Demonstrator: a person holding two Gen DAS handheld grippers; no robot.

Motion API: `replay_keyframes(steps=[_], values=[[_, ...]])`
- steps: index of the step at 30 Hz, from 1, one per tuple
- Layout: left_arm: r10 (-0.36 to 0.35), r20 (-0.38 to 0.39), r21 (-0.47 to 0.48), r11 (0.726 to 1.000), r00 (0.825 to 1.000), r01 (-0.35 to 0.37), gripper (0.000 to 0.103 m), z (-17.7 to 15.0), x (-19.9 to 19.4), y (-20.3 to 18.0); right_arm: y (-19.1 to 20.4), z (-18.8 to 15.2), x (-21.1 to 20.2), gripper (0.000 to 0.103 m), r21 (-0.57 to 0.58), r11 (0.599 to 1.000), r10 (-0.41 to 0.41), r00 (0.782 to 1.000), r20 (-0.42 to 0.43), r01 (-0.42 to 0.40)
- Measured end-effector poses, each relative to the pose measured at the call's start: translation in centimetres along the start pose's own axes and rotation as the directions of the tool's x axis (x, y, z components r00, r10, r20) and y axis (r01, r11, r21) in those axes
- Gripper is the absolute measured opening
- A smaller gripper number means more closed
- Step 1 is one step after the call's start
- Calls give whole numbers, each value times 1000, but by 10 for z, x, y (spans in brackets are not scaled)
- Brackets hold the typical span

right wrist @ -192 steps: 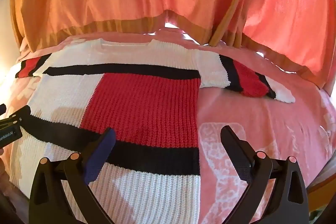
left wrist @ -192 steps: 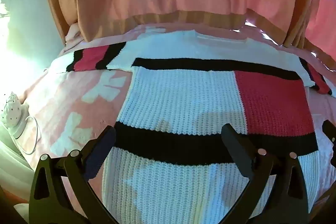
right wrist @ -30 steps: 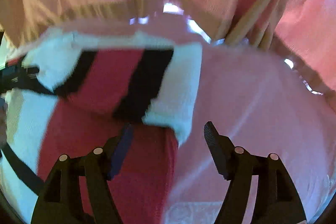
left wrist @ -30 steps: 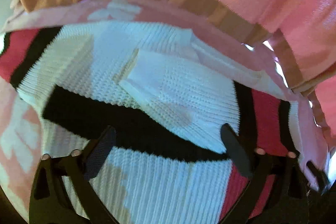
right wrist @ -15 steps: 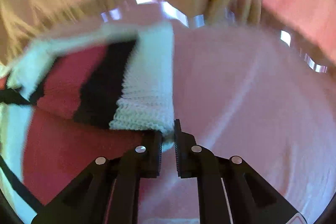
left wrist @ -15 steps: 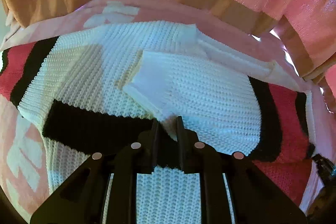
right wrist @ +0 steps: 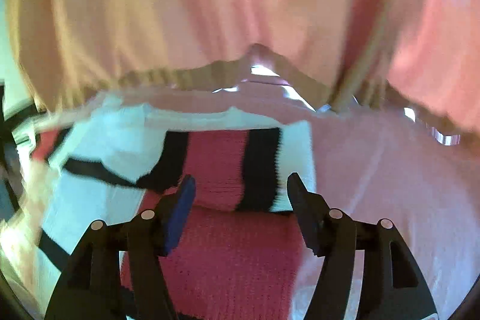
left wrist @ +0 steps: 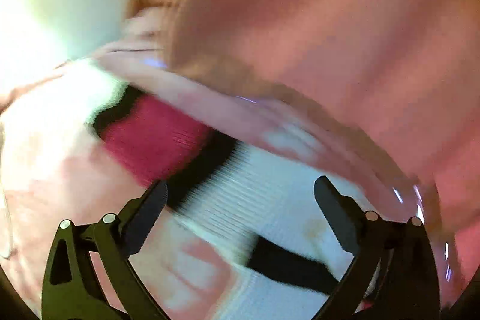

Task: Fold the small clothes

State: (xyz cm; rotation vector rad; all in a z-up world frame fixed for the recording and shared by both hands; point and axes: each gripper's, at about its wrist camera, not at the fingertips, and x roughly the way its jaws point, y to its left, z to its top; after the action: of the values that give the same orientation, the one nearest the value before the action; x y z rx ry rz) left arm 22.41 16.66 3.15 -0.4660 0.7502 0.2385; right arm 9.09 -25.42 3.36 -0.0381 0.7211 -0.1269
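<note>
A knit sweater in white, red and black blocks lies flat on the pink bed cover. In the blurred left wrist view its left sleeve [left wrist: 156, 137] stretches out to the left, and my left gripper [left wrist: 240, 206] is open and empty just above the sleeve's white part. In the right wrist view the right sleeve [right wrist: 222, 164] lies folded inward across the sweater's red body panel [right wrist: 228, 254]. My right gripper [right wrist: 240, 200] is open and empty just in front of that folded sleeve.
The pink patterned bed cover [right wrist: 390, 185] extends to the right of the sweater. Orange-pink curtains [right wrist: 210, 5] hang close behind the bed. A bright pale wall [left wrist: 60, 5] is at the far left.
Both grippers were shut on the folded right sleeve half a second ago and have opened. The left gripper has swung left to the outstretched left sleeve; the right has backed off slightly.
</note>
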Motion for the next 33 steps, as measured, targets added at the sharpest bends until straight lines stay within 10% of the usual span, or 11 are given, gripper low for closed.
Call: replay_keyframes(steps=[5, 10, 15, 18, 23, 27, 33], values=[[245, -21, -148, 958, 969, -245, 96, 54, 46, 115, 44, -2, 18, 62, -75, 995, 69, 997, -41, -72], [275, -78, -213, 934, 958, -286, 93, 78, 90, 174, 65, -4, 42, 62, -85, 991, 94, 991, -96, -102], [233, -118, -203, 946, 965, -253, 23, 81, 120, 180, 68, -14, 62, 62, -80, 992, 80, 984, -159, -94], [206, -97, -177, 959, 974, -221, 13, 84, 118, 174, 65, -13, 64, 62, -77, 994, 65, 986, -157, -78], [175, 60, -92, 981, 983, -169, 11, 98, 56, 115, 54, -5, 58, 62, -39, 997, 66, 989, -133, -72], [-5, 170, 124, 992, 985, -17, 11, 91, -20, 8, 37, 7, 45, 62, 12, 999, 50, 994, -93, -49], [-310, 72, 382, 886, 948, 261, 12, 22, -88, -146, -6, 20, 32, 62, 131, 991, 16, 998, -56, -9]])
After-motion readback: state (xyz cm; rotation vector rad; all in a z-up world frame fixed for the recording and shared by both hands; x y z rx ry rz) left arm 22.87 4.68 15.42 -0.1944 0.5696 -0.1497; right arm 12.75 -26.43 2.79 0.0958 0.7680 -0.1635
